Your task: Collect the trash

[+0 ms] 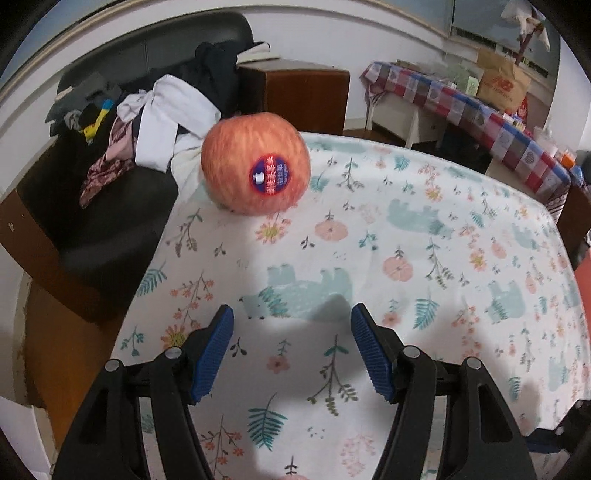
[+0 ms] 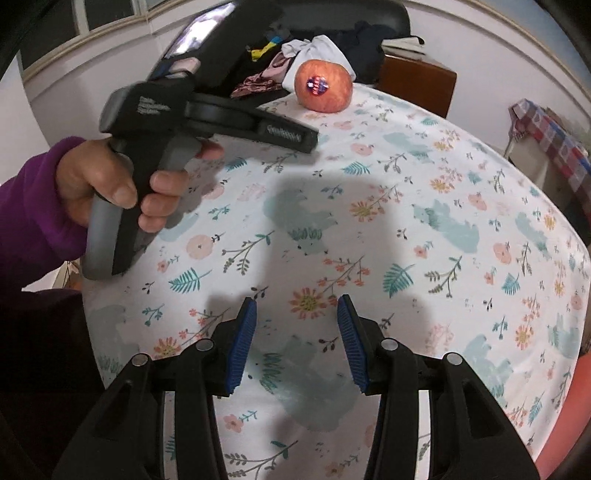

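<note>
White walls (image 1: pixel 325 44) are enclosing the room, with a pale moulding curving across them. A table (image 1: pixel 424 236) under a white cloth printed with flowers, ferns and teal bears is filling the foreground. Beyond its far edge a dark sofa (image 1: pixel 110 206) is carrying a heap of clothes (image 1: pixel 159 122). A brown wooden cabinet (image 1: pixel 306 96) is standing beside the sofa against the wall. To the right, a side table (image 1: pixel 509 136) in a red and blue checked cloth is holding a brown paper bag (image 1: pixel 502 83) and small items. Windows (image 2: pixel 103 14) are showing dark; light is casting soft shadows on the cloth.
</note>
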Tool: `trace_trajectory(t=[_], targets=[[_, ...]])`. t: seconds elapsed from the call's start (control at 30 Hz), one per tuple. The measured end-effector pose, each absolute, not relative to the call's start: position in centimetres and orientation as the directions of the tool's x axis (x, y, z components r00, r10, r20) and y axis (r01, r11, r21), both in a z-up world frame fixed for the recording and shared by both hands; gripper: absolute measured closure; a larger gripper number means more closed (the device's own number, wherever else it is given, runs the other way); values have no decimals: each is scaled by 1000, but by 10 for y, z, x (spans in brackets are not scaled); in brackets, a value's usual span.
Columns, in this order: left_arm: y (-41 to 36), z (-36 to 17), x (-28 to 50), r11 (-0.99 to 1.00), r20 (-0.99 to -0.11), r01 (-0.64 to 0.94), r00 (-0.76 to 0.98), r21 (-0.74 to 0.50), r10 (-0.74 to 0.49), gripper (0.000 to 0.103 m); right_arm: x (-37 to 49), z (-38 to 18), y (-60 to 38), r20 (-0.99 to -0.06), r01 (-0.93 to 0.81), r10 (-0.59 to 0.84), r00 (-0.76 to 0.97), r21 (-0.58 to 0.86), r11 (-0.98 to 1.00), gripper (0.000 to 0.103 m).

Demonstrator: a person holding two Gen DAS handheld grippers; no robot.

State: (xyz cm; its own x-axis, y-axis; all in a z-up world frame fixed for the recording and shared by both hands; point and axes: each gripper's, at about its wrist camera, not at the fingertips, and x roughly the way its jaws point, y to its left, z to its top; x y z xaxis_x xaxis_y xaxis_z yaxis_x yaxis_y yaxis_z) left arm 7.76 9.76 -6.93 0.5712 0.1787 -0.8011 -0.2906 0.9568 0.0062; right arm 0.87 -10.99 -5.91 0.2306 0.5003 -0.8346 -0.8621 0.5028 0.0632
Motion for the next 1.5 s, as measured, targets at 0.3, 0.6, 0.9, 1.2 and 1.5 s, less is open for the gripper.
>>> trace_trajectory(t=[0.3,0.6,0.9,1.2,1.5], targets=[[93,-71,86,953,-806,-300,557,31,202,33,27,-66,-106,-820,-851,505,270,42,523,23],[96,-73,91,945,-811,-326,545,27,212,24,37,-70,-109,-829,-830,482,283,40,557,4],[96,-73,91,945,-811,-326,546,27,211,24,38,-71,-107,-829,-829,485,278,47,557,3],[96,-74,91,945,-811,-326,546,26,211,24,41,-71,-109,-829,-830,486,278,48,556,3],[97,-74,91,945,-811,-326,546,27,211,24,39,-71,-108,-828,-829,486,278,48,557,3]])
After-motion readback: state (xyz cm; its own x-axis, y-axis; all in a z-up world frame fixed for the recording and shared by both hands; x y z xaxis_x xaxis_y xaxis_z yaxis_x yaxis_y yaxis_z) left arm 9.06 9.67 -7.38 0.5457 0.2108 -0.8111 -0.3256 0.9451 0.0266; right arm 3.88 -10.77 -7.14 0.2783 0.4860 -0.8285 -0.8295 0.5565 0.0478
